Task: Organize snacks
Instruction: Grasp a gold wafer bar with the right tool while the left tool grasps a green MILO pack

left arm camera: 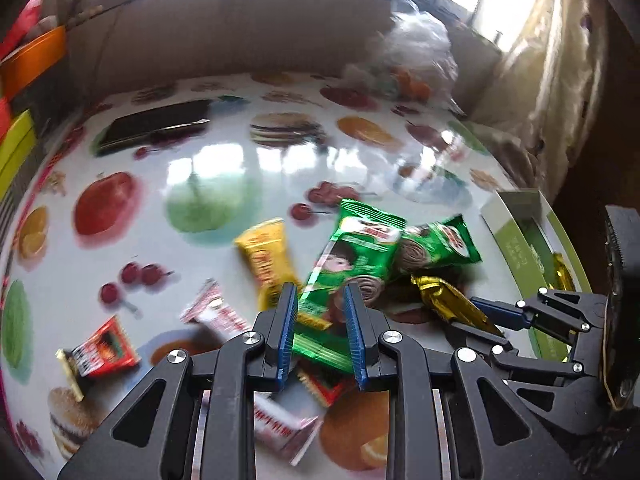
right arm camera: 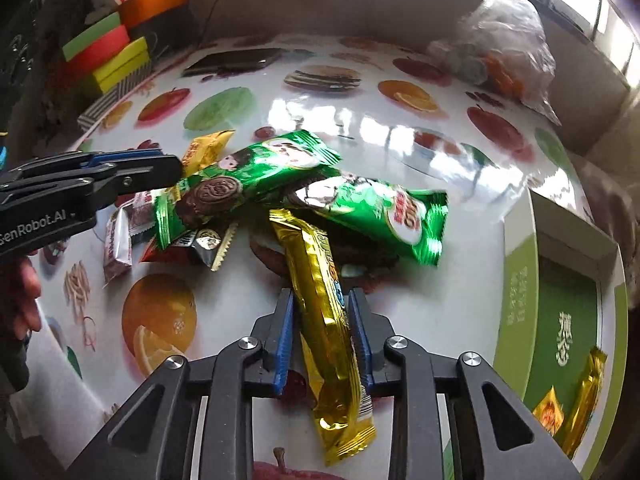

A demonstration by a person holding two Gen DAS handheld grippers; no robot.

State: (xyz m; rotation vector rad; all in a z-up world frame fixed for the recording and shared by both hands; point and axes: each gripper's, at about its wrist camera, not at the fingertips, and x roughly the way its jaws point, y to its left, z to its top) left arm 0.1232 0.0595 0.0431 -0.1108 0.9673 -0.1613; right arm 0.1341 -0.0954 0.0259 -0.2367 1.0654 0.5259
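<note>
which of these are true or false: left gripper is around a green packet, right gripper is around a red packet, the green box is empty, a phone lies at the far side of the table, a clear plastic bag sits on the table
1. The left gripper is around a green packet. True.
2. The right gripper is around a red packet. False: a gold packet lies between its fingers.
3. The green box is empty. False: gold wrapped snacks already lie in it.
4. A phone lies at the far side of the table. True.
5. A clear plastic bag sits on the table. True.
</note>
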